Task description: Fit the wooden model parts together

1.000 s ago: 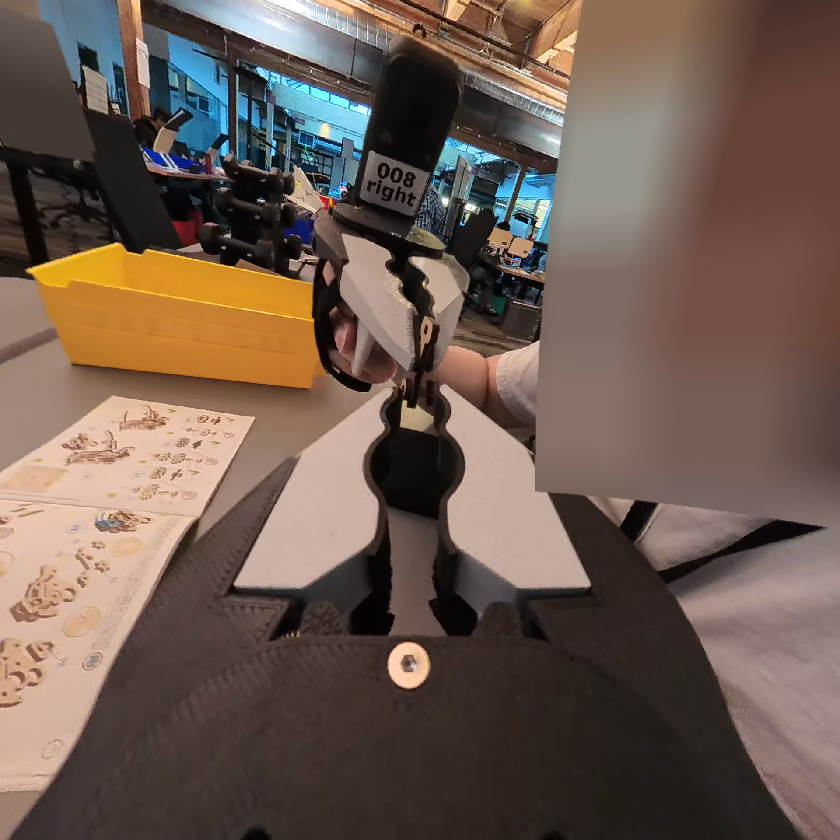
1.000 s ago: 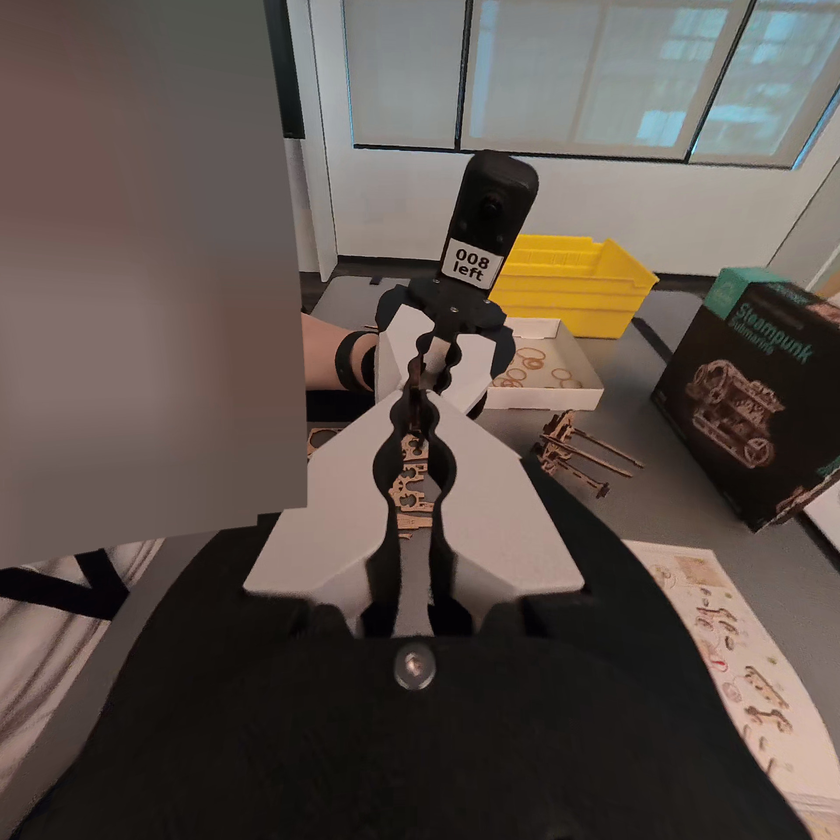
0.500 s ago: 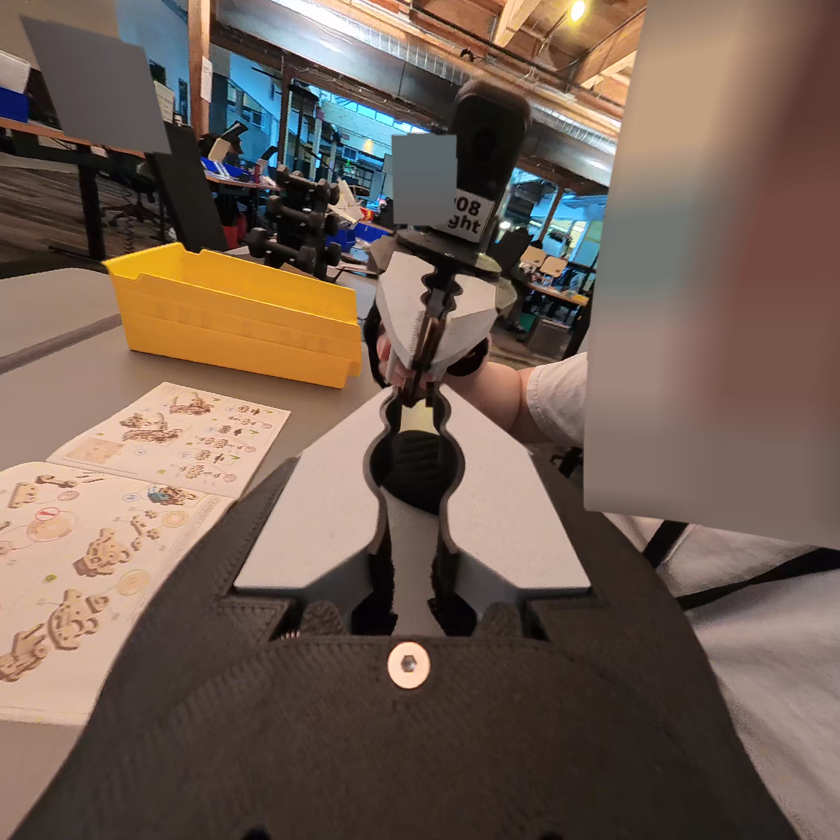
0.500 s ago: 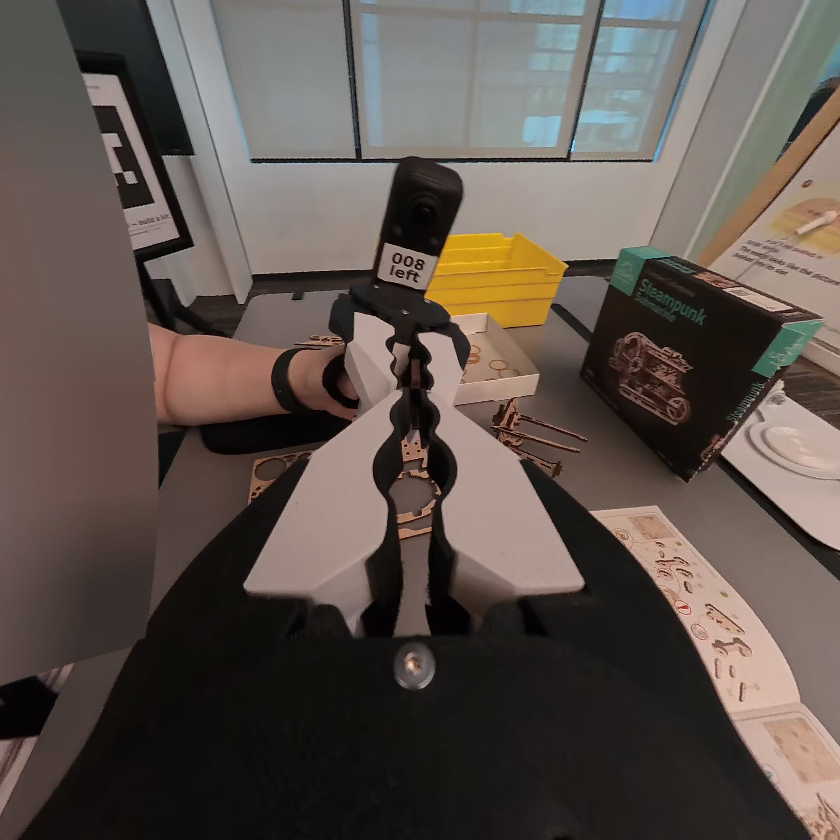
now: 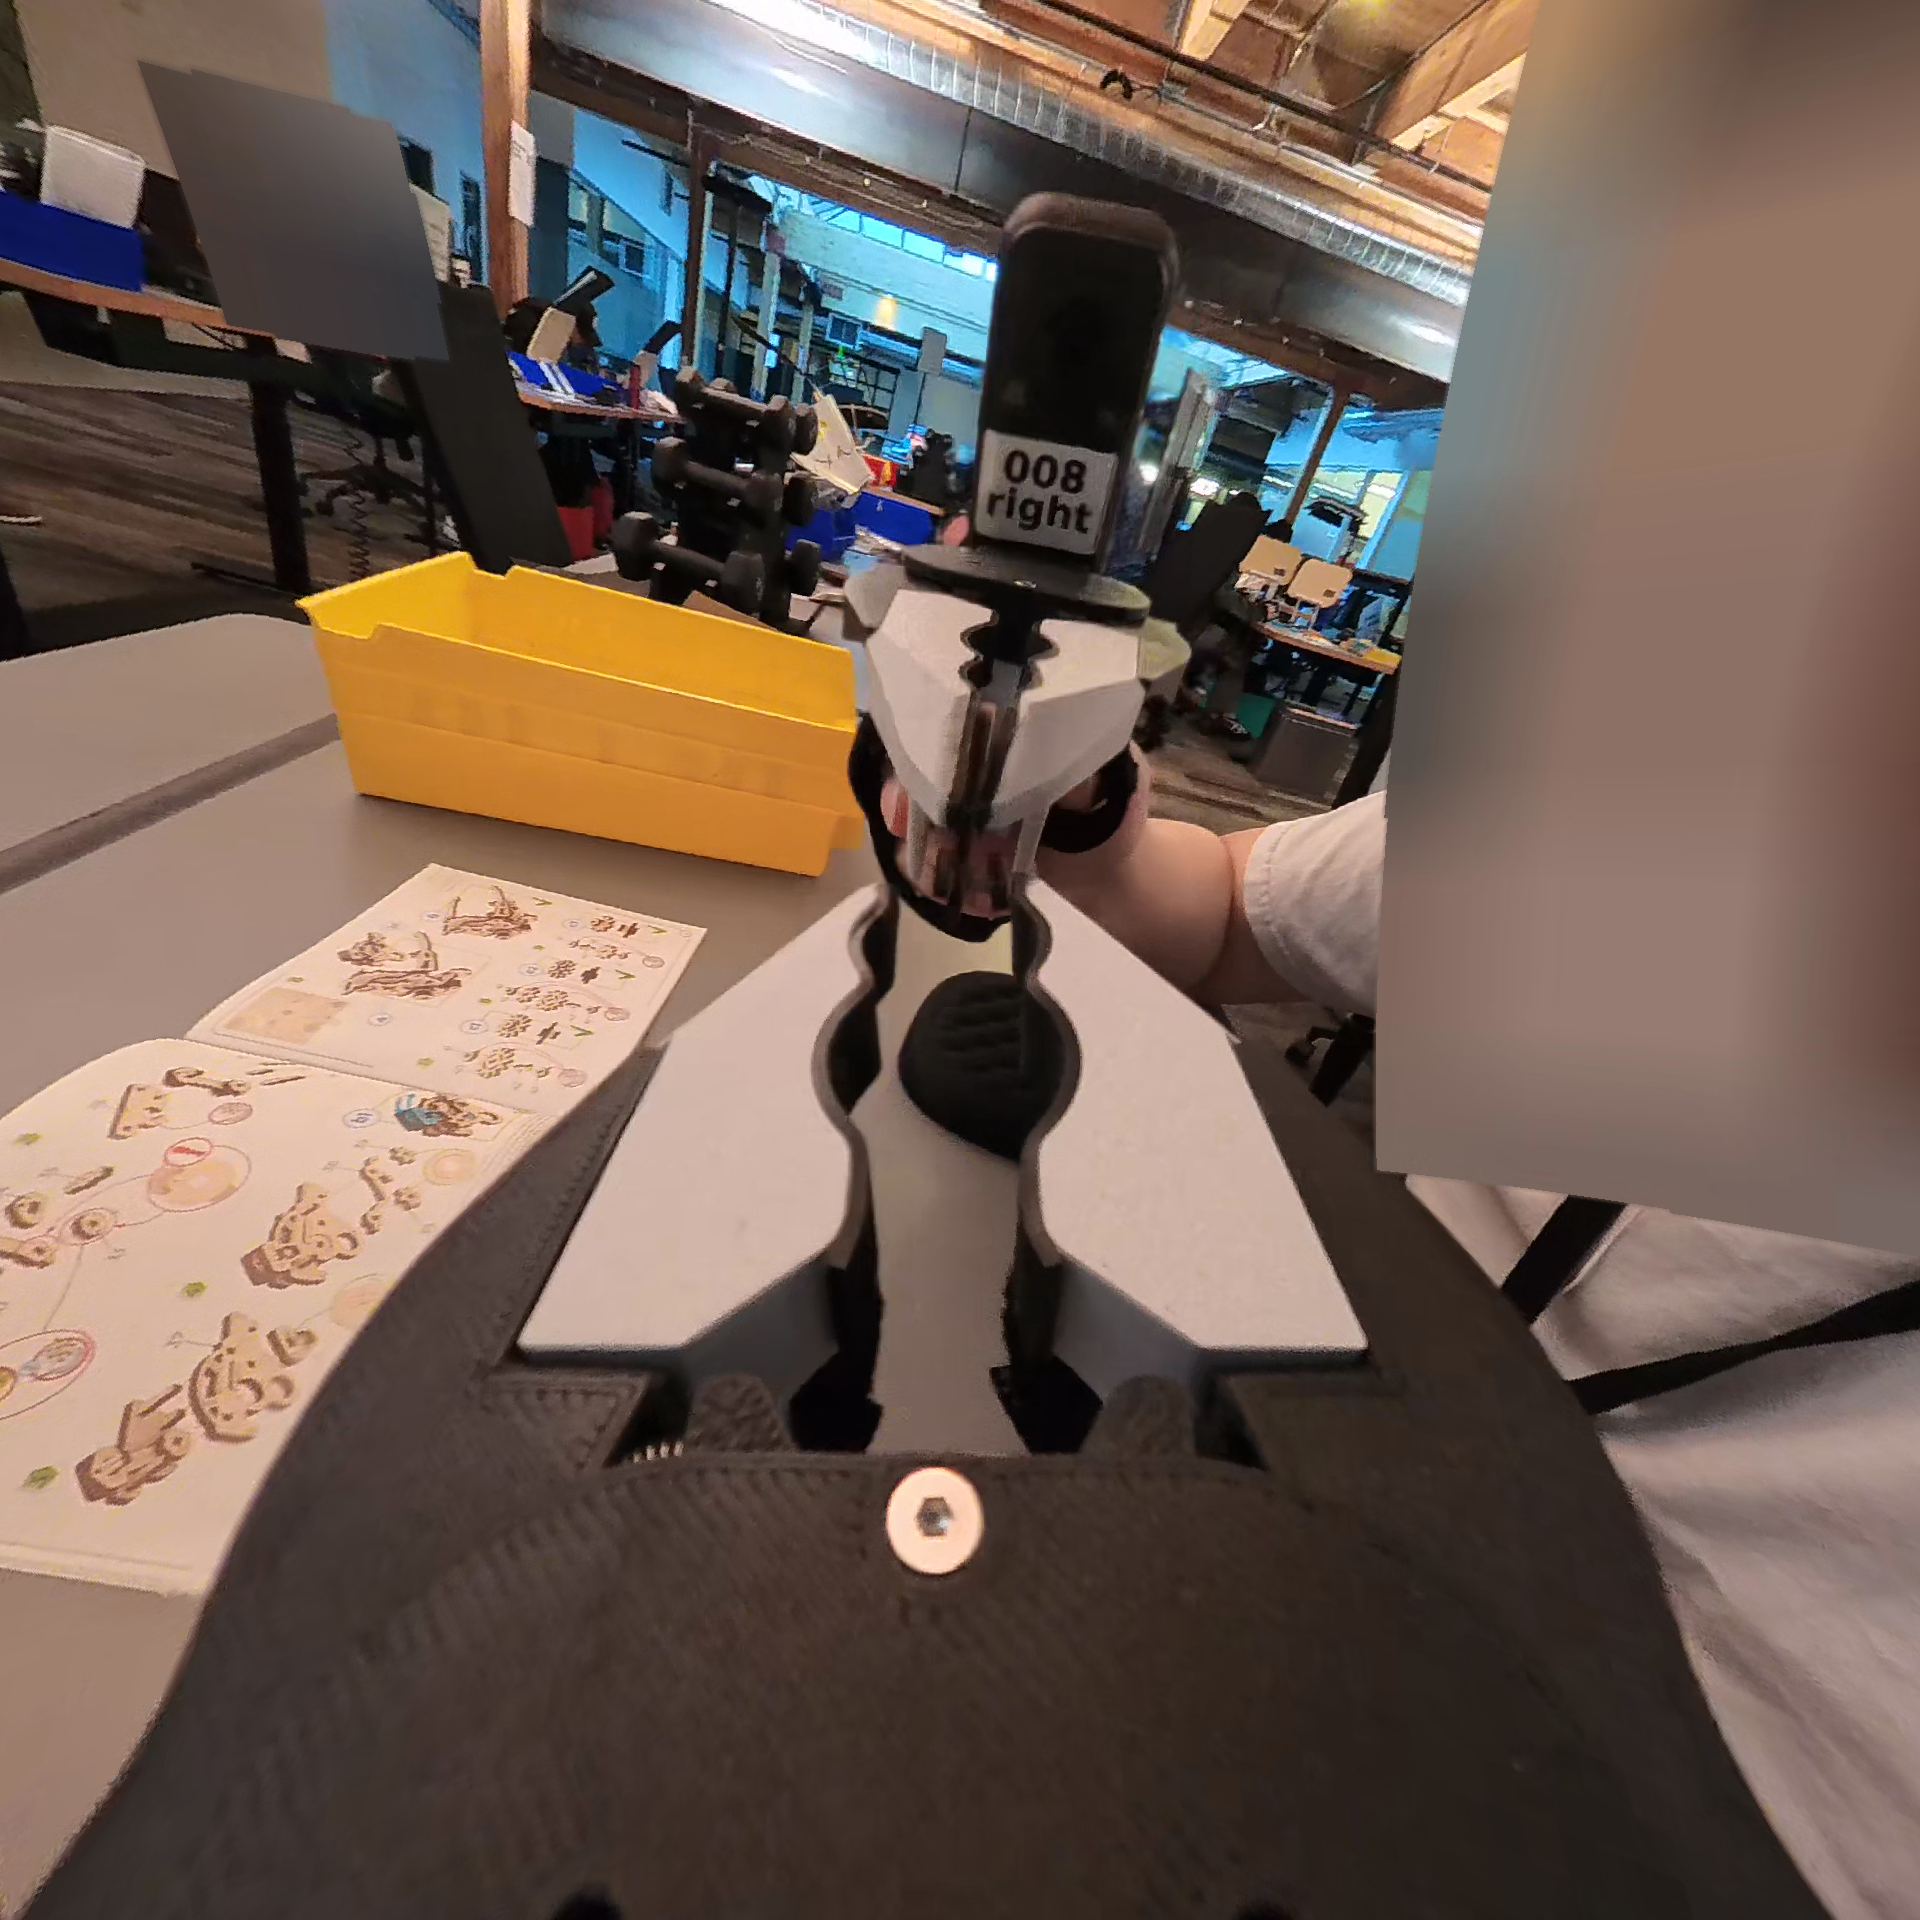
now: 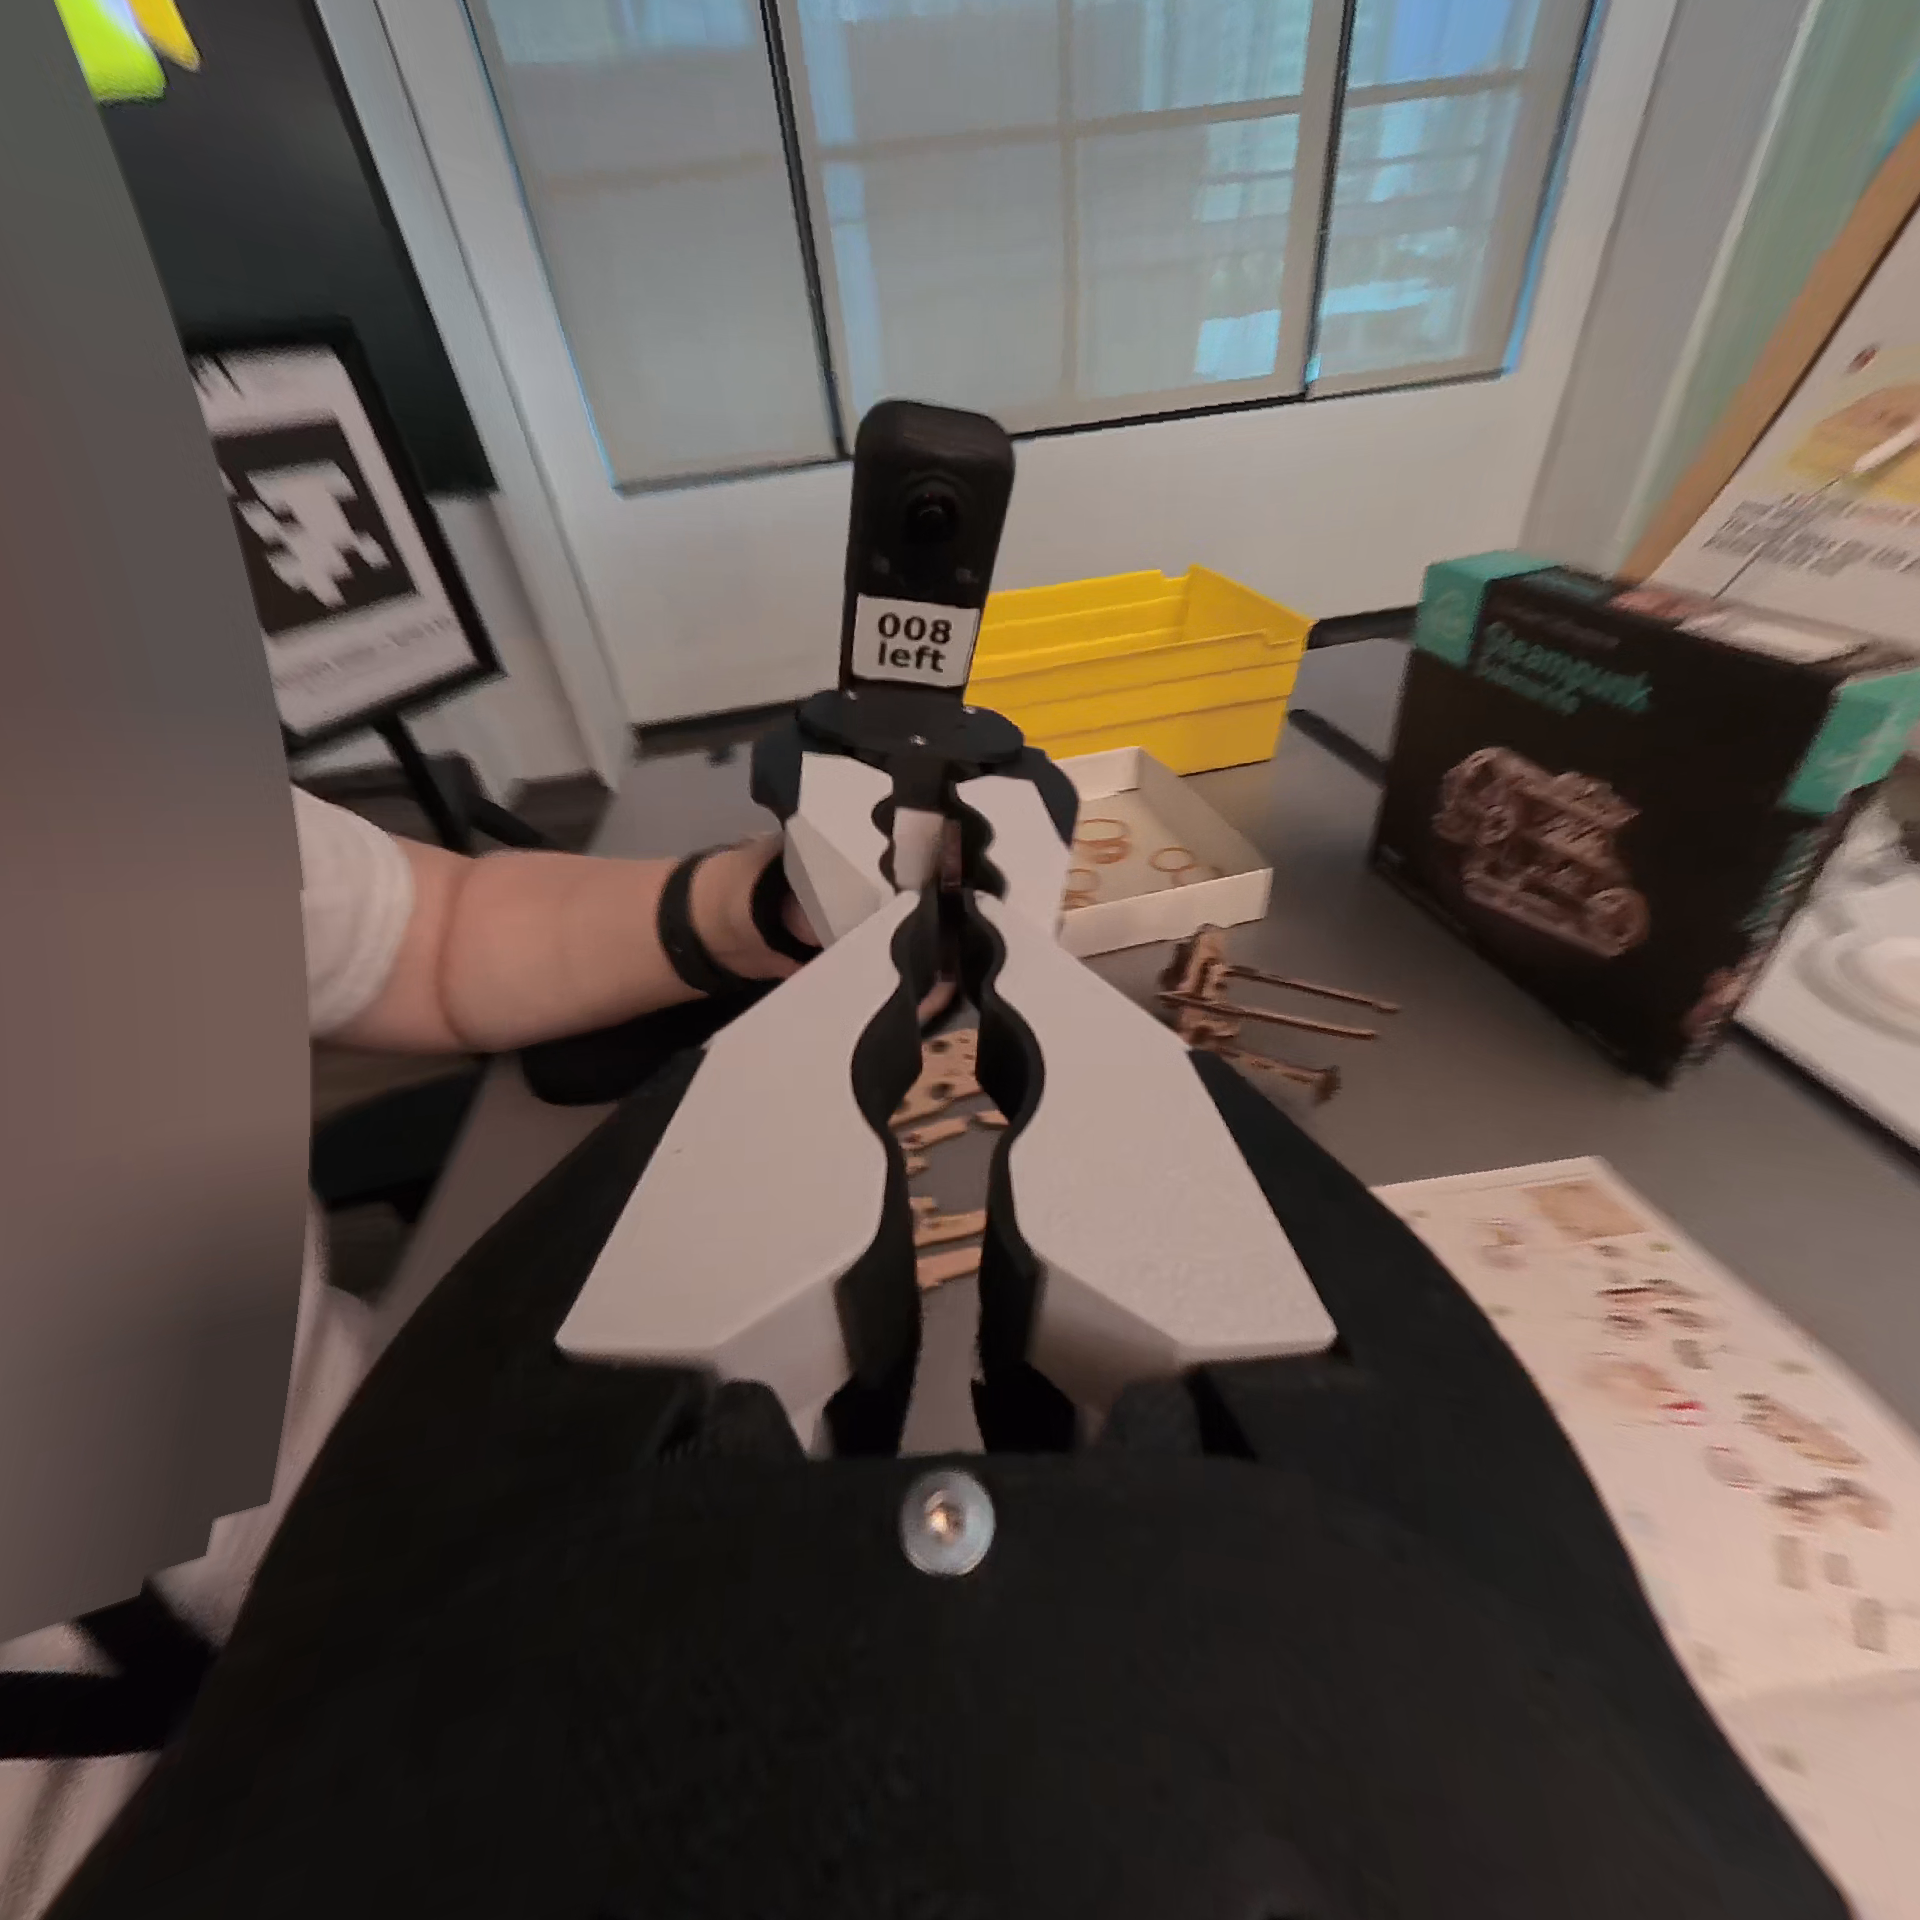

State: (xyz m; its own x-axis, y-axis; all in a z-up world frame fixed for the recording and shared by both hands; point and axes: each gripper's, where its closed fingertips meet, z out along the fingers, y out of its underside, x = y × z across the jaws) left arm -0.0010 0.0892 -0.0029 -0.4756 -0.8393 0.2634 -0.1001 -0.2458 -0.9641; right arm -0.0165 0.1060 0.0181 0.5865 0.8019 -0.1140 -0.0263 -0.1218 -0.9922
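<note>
My left gripper (image 5: 956,925) is open, its jaws a hand's breadth apart with nothing between them. My right gripper (image 5: 971,831) faces it tip to tip and is shut on a thin wooden model part (image 5: 977,758), seen edge-on between its white fingers. In the right wrist view my right gripper (image 6: 938,909) is shut, and the wooden part (image 6: 948,862) sticks out past its tips into the open left gripper (image 6: 930,873). Both are held above the grey table (image 5: 156,748). I cannot tell the part's shape.
A cut-out wooden sheet (image 6: 940,1112) lies under the grippers. A part-built wooden assembly with axles (image 6: 1247,1008), a white tray of wooden rings (image 6: 1174,862), the kit box (image 6: 1621,810) and a yellow bin (image 6: 1132,665) stand behind. The instruction booklet (image 5: 312,1143) lies open. Left and right tips are no more than a few centimetres apart.
My left gripper has opened and let go of the wooden part. My right gripper stays shut on it. Both views have swung a little to one side.
</note>
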